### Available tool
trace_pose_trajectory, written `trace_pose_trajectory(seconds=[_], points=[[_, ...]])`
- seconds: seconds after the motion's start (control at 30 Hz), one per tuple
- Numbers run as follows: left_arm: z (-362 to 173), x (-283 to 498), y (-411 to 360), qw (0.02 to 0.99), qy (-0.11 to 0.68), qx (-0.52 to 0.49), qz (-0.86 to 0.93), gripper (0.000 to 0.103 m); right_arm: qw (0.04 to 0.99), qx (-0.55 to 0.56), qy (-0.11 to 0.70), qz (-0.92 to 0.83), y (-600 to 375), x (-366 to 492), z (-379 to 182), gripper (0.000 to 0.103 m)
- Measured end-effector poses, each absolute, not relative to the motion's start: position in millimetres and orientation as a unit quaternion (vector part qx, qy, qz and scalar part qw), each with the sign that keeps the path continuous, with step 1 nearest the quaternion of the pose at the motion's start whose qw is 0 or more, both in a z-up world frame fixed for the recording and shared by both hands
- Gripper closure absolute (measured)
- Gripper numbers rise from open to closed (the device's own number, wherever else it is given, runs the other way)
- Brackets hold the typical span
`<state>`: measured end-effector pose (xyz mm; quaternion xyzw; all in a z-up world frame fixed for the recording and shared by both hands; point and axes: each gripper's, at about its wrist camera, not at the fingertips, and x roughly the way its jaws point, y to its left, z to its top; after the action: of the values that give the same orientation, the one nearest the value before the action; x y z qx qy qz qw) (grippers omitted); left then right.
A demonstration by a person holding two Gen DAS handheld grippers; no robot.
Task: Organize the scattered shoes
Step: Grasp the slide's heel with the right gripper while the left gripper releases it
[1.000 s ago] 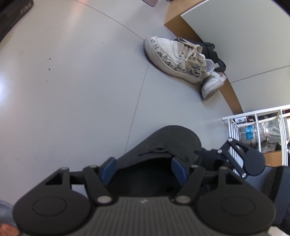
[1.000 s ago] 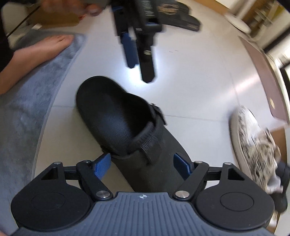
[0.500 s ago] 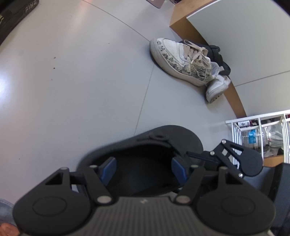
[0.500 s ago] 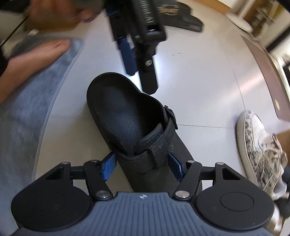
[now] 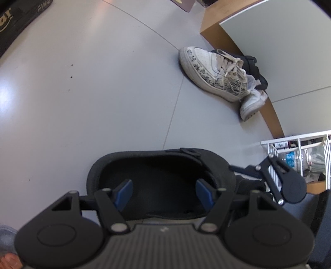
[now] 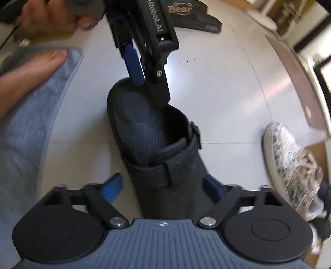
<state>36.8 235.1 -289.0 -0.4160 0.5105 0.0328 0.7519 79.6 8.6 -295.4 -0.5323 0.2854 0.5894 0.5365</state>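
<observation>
A black strapped clog lies on the grey floor, heel away from my right wrist camera. My right gripper straddles its toe end; the jaws are opening and both blue pads stand off the sides. My left gripper hangs open over the heel opening of the clog. In the right wrist view the left gripper dips toward the heel rim. A white patterned sneaker lies near the cabinet, with a second white sneaker and a black sandal behind it.
A person's bare foot rests on a grey mat left of the clog. A black doormat lies farther off. A wooden cabinet base and a white wire rack stand on the right.
My right gripper closed on the clog's front, then spread apart again. The clog shifted and turned. My left gripper came down over the heel.
</observation>
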Motion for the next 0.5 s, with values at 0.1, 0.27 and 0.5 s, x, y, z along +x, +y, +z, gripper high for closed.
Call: trace_pose_trajectory(seconds=[0.1, 0.27, 0.5], points=[[-291.1, 39.1, 233.4, 0.751, 0.515, -0.413, 0.034, 0.033, 0.520, -0.551, 0.272, 0.593, 5.8, 88.6, -301.5, 0.011], [-295.5, 40.6, 230.9, 0.748, 0.522, -0.409, 0.037, 0.033, 0.510, -0.548, 0.274, 0.604, 12.8, 97.1, -312.4, 0.011], [-299.0, 43.1, 227.2, 0.745, 0.534, -0.399, 0.037, 0.033, 0.509, -0.529, 0.290, 0.614, 13.6, 104.5, -325.8, 0.012]])
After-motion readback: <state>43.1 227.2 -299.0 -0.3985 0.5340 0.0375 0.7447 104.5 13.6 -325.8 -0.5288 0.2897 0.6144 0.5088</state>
